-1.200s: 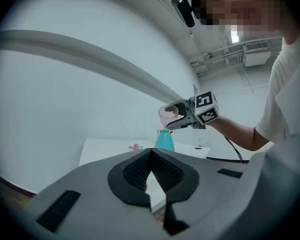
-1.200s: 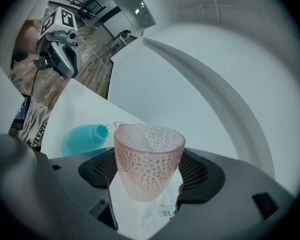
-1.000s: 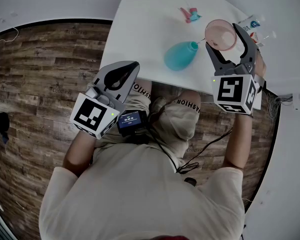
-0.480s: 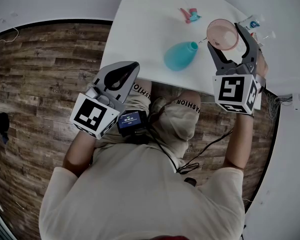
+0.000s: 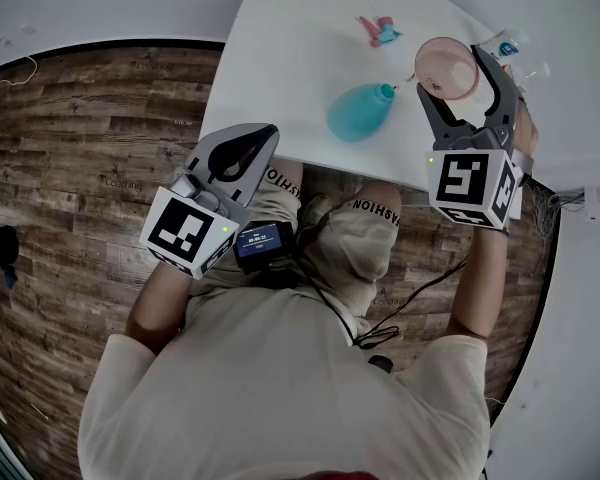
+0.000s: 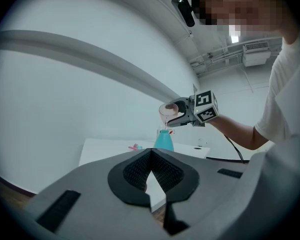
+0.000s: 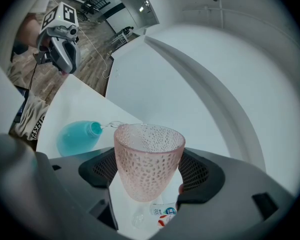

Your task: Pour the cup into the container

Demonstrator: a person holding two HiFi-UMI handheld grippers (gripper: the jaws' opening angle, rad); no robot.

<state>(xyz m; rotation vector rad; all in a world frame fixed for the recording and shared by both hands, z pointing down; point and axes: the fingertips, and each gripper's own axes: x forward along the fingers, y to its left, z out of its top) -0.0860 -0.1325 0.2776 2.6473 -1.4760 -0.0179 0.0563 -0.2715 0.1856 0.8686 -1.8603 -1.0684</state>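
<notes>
My right gripper is shut on a pink dimpled cup, held tilted above the white table. In the right gripper view the cup sits between both pads, and a thin stream of water runs from its rim toward the mouth of the teal container. The container stands on the table just left of the cup. My left gripper hangs shut and empty over the lap, short of the table's near edge. From the left gripper view, the cup hovers over the container.
A small pink and teal object lies on the table behind the container. A small labelled bottle lies at the table's right edge, below the cup. Wooden floor surrounds the table on the left.
The right gripper with the cup has shifted slightly to the right. The left gripper has not moved.
</notes>
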